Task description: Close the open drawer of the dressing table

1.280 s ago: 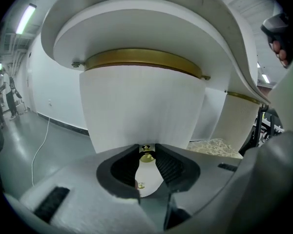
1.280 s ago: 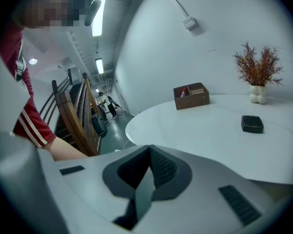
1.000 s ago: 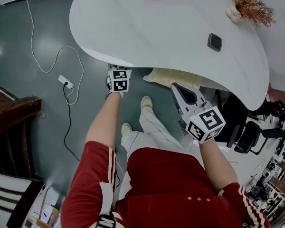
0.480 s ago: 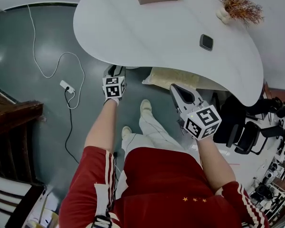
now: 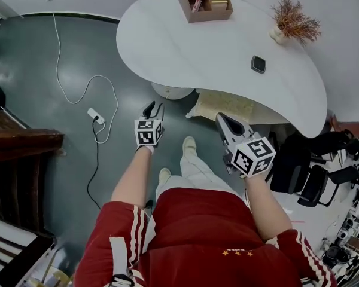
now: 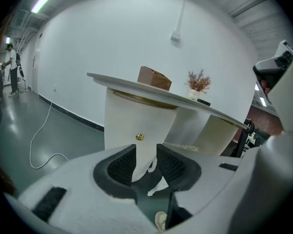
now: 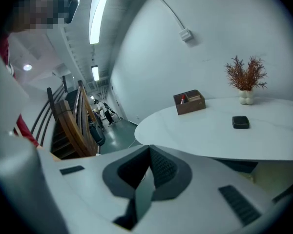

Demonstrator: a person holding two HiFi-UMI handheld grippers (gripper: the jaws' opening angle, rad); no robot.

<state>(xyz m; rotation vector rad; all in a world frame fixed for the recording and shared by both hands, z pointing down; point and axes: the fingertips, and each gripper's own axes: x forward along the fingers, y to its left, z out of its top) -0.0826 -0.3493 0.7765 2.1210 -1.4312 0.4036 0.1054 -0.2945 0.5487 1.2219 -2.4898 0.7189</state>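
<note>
The white dressing table (image 5: 221, 52) fills the top of the head view, with its pedestal (image 5: 173, 91) showing under the near edge. In the left gripper view the white drawer front (image 6: 122, 126) with a brass knob (image 6: 139, 137) looks flush under the tabletop. My left gripper (image 5: 152, 109) hangs over the floor, clear of the table edge. Its jaws (image 6: 146, 152) stand apart after just closing a little, with nothing between them. My right gripper (image 5: 221, 118) floats near the table's front edge, and its pads (image 7: 149, 150) meet at the tips on nothing.
On the table stand a wooden organizer (image 5: 205, 0), a dried plant (image 5: 292, 21) and a small black object (image 5: 258, 64). A power strip with cable (image 5: 97, 116) lies on the floor at left, near a dark wooden railing (image 5: 24, 142). Black chairs (image 5: 311, 160) crowd the right. A beige mat (image 5: 224, 105) lies under the table.
Both grippers have drawn back from the table edge toward the person. The left one, which was close under the rim, now hangs over open floor. More of the tabletop is in view.
</note>
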